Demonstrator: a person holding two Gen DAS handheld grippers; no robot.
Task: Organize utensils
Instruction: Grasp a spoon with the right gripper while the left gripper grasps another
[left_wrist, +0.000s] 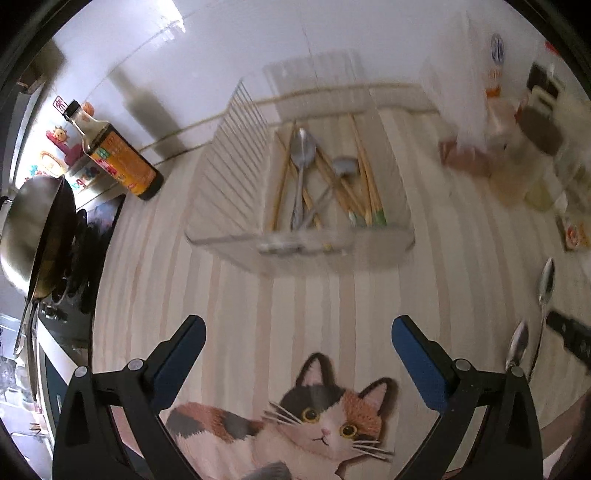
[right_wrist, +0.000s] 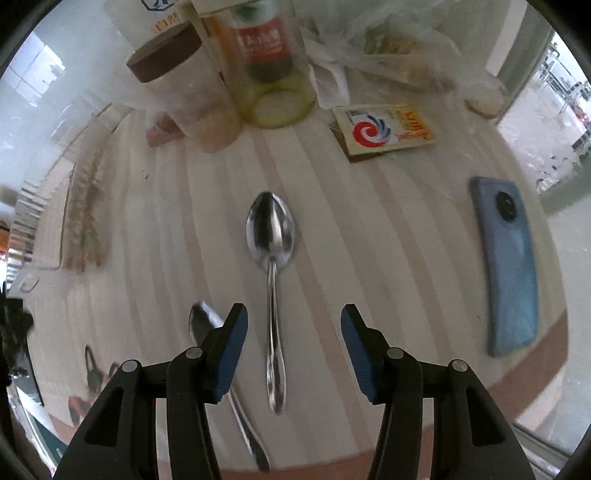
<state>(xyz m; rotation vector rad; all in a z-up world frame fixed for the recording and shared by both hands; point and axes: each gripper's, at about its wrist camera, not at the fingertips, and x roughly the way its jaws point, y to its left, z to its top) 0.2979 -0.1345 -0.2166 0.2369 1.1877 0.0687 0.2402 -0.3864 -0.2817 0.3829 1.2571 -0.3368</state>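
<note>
A clear plastic utensil box (left_wrist: 236, 206) sits at the middle of the striped table and holds chopsticks (left_wrist: 364, 173), a metal spoon (left_wrist: 302, 155) and a small ladle (left_wrist: 341, 173). My left gripper (left_wrist: 298, 334) hangs wide open above the table in front of the box, with nothing between its fingers. Two loose metal spoons lie at the right (left_wrist: 546, 284) (left_wrist: 517, 345). In the right wrist view the larger spoon (right_wrist: 271, 236) lies bowl away, its handle running between the fingers of my right gripper (right_wrist: 293, 321), which stands open around it without touching. The second spoon (right_wrist: 201, 321) lies partly hidden behind the left finger.
A dark sauce bottle (left_wrist: 118, 155) and a wok (left_wrist: 33, 229) stand at the left. A cat-print mat (left_wrist: 295, 417) lies near the front edge. Jars (right_wrist: 188, 92) (right_wrist: 269, 62), a packet (right_wrist: 384, 129), plastic bags and a blue phone (right_wrist: 509, 266) crowd the right side.
</note>
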